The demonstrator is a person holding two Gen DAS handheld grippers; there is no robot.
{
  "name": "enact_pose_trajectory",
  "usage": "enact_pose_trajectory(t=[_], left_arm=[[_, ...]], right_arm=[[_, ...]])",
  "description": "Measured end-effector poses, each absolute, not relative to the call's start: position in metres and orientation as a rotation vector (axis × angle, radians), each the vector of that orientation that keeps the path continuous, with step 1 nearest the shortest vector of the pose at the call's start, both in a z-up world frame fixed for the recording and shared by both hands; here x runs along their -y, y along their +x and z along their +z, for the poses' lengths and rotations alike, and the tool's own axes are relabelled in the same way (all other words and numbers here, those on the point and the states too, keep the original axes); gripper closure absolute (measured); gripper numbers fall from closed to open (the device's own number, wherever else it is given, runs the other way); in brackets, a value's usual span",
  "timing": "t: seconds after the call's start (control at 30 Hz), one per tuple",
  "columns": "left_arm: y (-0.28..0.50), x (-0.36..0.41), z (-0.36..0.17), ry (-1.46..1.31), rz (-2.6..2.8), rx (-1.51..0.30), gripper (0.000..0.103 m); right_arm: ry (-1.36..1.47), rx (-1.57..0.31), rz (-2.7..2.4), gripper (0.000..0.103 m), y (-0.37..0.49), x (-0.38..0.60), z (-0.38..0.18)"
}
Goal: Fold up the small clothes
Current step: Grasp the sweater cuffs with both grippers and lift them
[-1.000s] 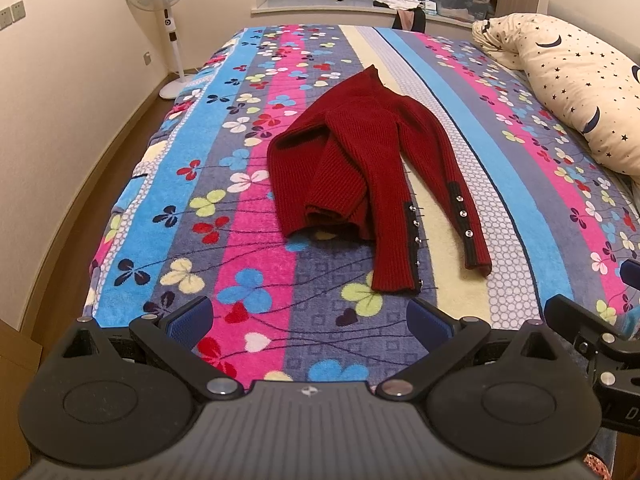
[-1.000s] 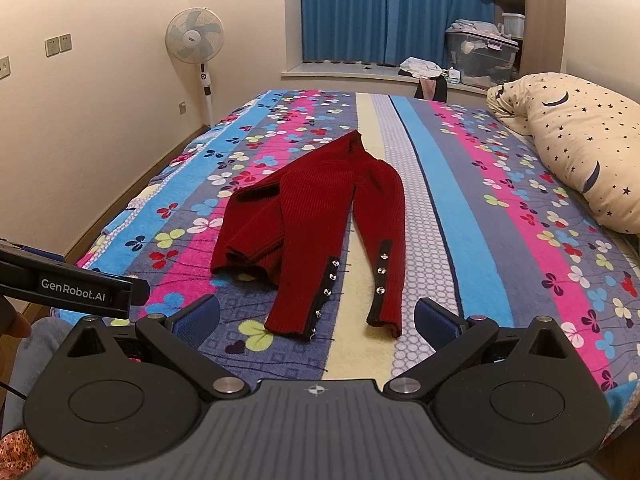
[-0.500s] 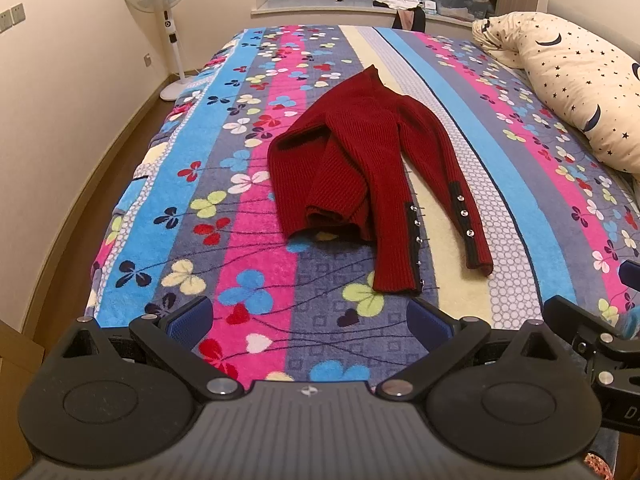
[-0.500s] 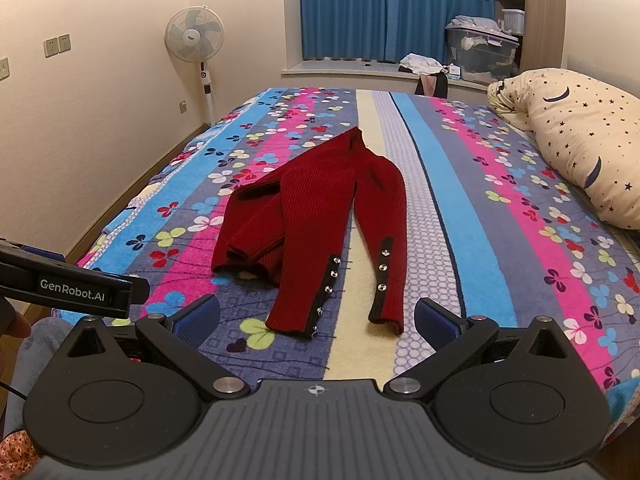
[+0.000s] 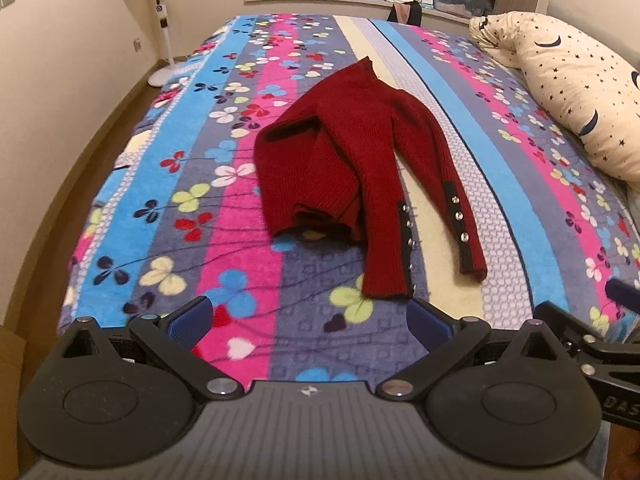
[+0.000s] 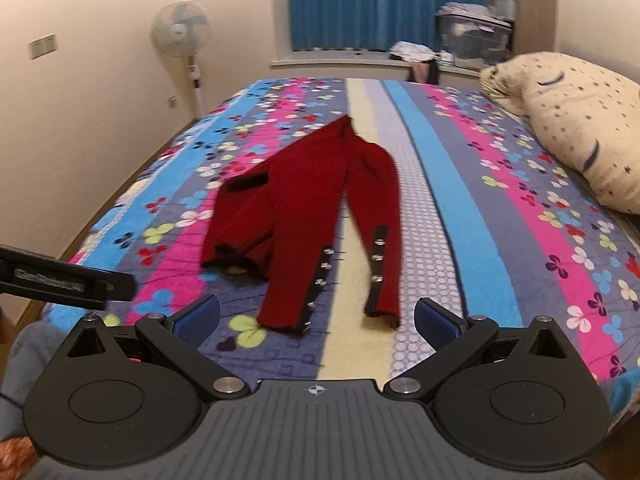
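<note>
**Open bedspread around the sweater**

The bed (image 5: 224, 80) lies bare along its left edge and across the near edge, up to the sweater (image 5: 340, 168) cuffs. The sweater occupies the middle. A star-print pillow (image 5: 568, 92) blocks the far right edge. Beyond the left edge, a fan (image 6: 186, 36) stands near the wall.

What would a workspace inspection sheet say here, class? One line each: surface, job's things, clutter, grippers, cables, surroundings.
Surface: bed with a striped, flower-print blanket.
Job's things: red sweater lies partly folded mid-bed, both sleeves pointing toward the cameras, button cuffs nearest.
Clutter: star-print pillow at the bed's right edge, apart from the sweater.
Grippers: left gripper and right gripper both open, empty, short of the sweater.
Cables: nothing seen.
Surroundings: standing fan by the left wall, blue curtains, storage box on the window ledge.
</note>
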State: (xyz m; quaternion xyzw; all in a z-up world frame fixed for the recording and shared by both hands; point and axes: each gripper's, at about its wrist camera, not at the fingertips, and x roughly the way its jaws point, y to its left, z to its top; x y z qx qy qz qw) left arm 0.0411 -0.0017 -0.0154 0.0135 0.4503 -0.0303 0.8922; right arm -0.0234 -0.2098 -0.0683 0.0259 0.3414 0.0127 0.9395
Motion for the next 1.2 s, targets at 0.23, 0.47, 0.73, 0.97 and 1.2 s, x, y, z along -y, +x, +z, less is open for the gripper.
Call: enact_pose_trajectory(t=[0.23, 0.47, 0.73, 0.97, 1.2], left_arm=[[0.122, 0.046, -0.061, 0.073, -0.187, -0.971, 0.0], [0.219, 0.098, -0.158, 0.119, -0.256, -1.163, 0.0], [0.275, 0.127, -0.214, 0.097, -0.287, -1.343, 0.088], [0.309, 0.075, -0.051, -0.065, -0.285, -0.891, 0.09], [0.436, -0.151, 0.039, -0.034, 0.439, -0.589, 0.091]], right_arm=[[0.096, -0.786, -0.112, 0.001, 0.032, 0.247, -0.127], [0.109, -0.935, -0.089, 0.001, 0.113, 0.268, -0.209], [0.02, -1.008, -0.045, 0.084, 0.172, 0.272, -0.259], [-0.001, -0.824, -0.187, 0.085, 0.178, 0.326, -0.215], [-0.01, -0.706, -0.397, 0.085, 0.252, 0.414, -0.169]])
